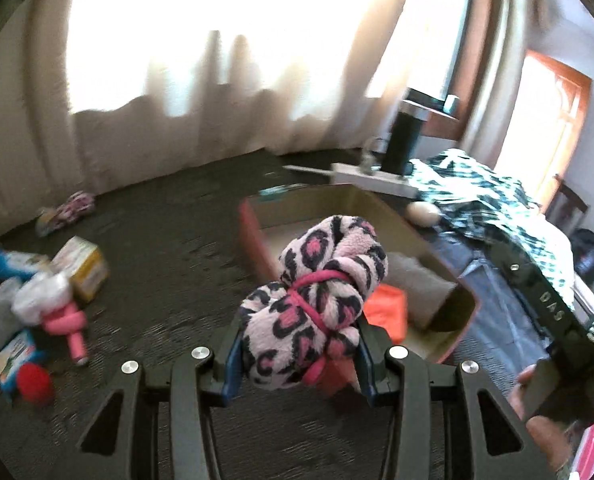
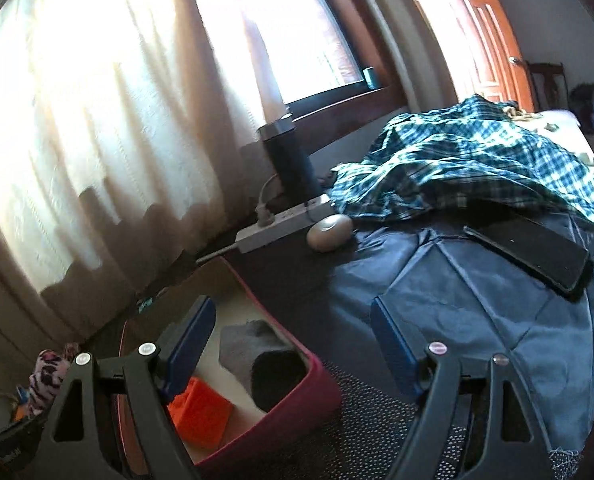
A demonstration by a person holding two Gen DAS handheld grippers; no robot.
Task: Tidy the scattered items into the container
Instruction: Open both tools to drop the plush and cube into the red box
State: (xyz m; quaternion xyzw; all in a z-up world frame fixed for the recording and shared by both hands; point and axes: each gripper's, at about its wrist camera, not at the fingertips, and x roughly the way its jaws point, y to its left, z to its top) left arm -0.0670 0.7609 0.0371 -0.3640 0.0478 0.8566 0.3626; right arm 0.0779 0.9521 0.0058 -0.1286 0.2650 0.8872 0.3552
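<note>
Between the blue pads of the left gripper [image 1: 299,354] sat a pink leopard-print sock bundle [image 1: 317,300], clamped, its long axis running up and away toward the red-sided box [image 1: 253,236] just beyond. Over the box's near corner, the right gripper [image 2: 293,344] stood apart, empty.

We hold a rolled fabric bundle [image 1: 317,304] between the left gripper's [image 1: 297,364] pads, in front of the open box [image 1: 253,236] on the carpet [image 1: 169,240]. In the box lie a folded cloth [image 2: 257,344] and a small packet [image 2: 199,404]. Far left of the box sits a heap of loose items [image 1: 37,304], with another rolled bundle [image 1: 67,210] behind it near the curtain [image 1: 177,80]. Behind the box lies a power strip [image 2: 281,220] with a tall cylinder [image 2: 289,160] beside it, perhaps standing on it. Right of the box spreads a pile of clothes [image 2: 457,280], a flat device [image 2: 533,252] on top.
</note>
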